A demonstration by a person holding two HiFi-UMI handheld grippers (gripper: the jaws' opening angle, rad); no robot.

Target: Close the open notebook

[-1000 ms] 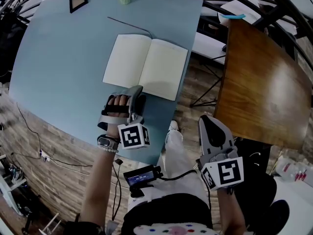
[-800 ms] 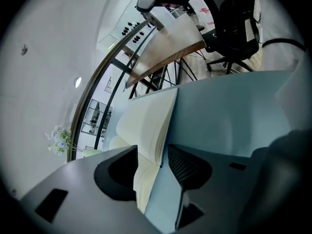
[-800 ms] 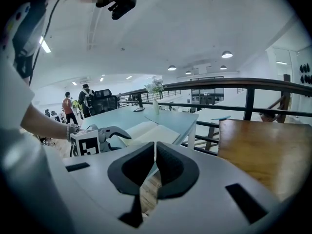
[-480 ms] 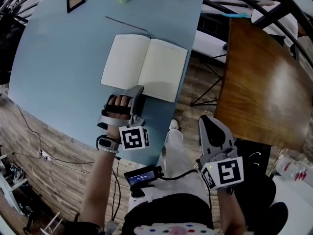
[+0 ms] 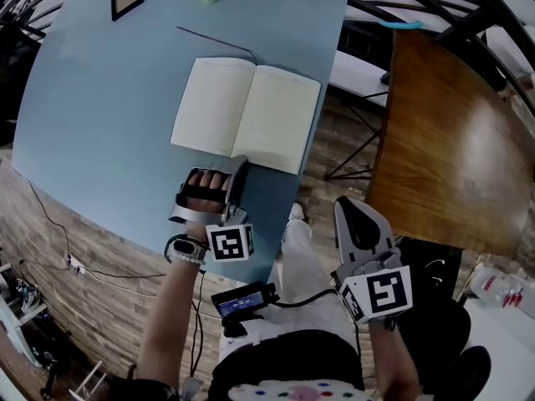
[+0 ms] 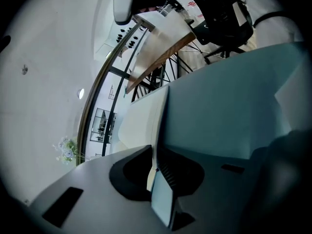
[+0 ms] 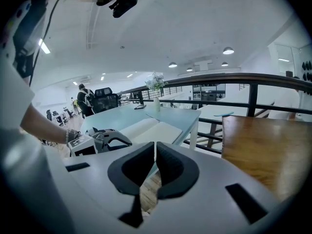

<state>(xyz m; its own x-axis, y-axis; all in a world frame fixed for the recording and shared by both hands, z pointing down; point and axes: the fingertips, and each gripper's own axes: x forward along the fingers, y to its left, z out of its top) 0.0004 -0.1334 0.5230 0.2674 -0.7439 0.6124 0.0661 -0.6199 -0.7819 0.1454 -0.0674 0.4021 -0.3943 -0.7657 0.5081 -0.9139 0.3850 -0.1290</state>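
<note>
Pale-blue tabletop (image 5: 100,98), centre frame: open cream-paged notebook (image 5: 247,115), lower edge pinched by just-closed left gripper (image 5: 239,164); right gripper (image 5: 346,205), lower right, shut, empty.

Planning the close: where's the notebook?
In the head view the notebook lies open on the table, toward its right edge; the left gripper has just been closing its jaws on its near edge.

Left gripper (image 5: 240,165) points down and forward from the left hand (image 5: 205,182), rolled to one side. Its jaws have just been closing and they're pinching the near edge of the notebook (image 5: 247,115). Right gripper (image 5: 351,207) hangs lower, jaws together, nothing in them.
</note>
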